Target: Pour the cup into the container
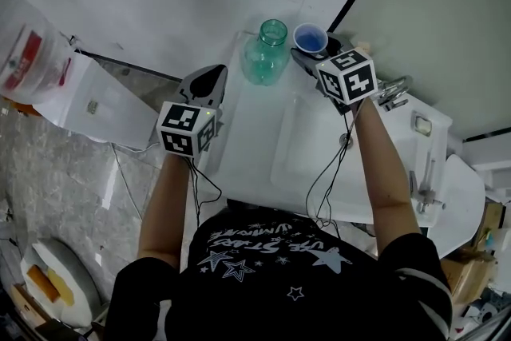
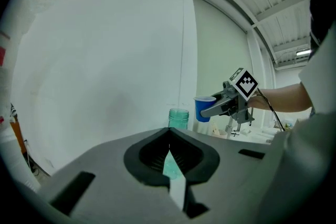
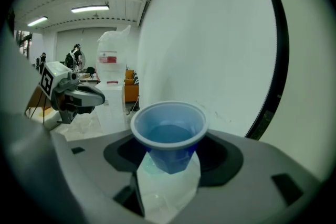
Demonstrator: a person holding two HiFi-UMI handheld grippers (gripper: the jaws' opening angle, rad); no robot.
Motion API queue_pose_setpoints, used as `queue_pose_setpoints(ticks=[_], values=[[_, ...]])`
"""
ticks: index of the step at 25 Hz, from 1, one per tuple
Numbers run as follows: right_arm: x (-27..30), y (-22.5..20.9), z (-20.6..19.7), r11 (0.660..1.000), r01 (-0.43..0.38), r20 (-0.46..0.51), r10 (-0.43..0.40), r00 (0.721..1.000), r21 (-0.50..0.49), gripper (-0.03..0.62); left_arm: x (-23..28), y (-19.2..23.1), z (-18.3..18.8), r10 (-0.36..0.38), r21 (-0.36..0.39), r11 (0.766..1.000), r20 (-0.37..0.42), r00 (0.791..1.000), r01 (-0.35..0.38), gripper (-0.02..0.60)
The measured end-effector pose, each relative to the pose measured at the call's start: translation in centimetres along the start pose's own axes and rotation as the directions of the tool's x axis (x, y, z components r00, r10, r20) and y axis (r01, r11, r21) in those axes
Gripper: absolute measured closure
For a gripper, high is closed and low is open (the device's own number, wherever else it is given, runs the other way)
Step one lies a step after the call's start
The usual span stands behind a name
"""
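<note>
Right gripper view shows the right gripper (image 3: 170,156) clamped on a blue cup (image 3: 169,131). Its two fingers (image 3: 226,157) press on the lower part of the cup's wall from either side, and the rim stands clear above them. The cup is upright, with its long axis up and down, its mouth facing up and its narrow base pointing down between the fingers. A flat blue level shows inside it; I cannot tell whether that is liquid.

From the head view, the cup is held in the air over the far edge of the white table (image 1: 263,148), just to the right of a green glass jar (image 1: 267,52). The jar stands upright near the table's far left corner, with its mouth open to the top. Cup and jar are close but apart. In the left gripper view the cup's rim sits a little higher than the jar's mouth, and the cup is not tipped toward the jar.

The left gripper (image 1: 214,76) hangs at the table's left edge, on the near side of the jar, and points toward it. Its fingers (image 2: 152,152) are pressed together at the tips and hold nothing. The jar shows through the slit below the tips, well beyond them.
</note>
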State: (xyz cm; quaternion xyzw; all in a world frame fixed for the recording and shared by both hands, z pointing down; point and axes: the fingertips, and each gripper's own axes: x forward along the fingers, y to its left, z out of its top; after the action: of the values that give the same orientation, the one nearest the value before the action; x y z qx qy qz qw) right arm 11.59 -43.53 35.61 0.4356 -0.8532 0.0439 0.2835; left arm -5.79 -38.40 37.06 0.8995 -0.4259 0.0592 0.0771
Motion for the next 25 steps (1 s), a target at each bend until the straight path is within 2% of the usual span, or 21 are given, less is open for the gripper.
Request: queue_pose_setpoints(ticks=[14, 21, 25], values=[[3.2, -2.0, 0.7, 0.987, 0.051, -0.071, -0.063, 0.996, -0.153, 0.324, 2.3, 1.3, -0.3, -0.013, -0.028, 1.000, -0.005, 1.000, 0.012, 0.571], [3.5, -2.4, 1.5, 0.964, 0.087, -0.101, -0.116, 0.988, -0.253, 0.322, 2.6, 1.3, -0.4, -0.023, -0.037, 0.999, -0.005, 1.000, 0.023, 0.571], [3.5, -2.4, 1.9, 0.938, 0.109, -0.128, -0.158, 0.979, -0.330, 0.322, 2.7, 1.4, -0.6, -0.028, -0.045, 0.999, -0.003, 1.000, 0.028, 0.571]])
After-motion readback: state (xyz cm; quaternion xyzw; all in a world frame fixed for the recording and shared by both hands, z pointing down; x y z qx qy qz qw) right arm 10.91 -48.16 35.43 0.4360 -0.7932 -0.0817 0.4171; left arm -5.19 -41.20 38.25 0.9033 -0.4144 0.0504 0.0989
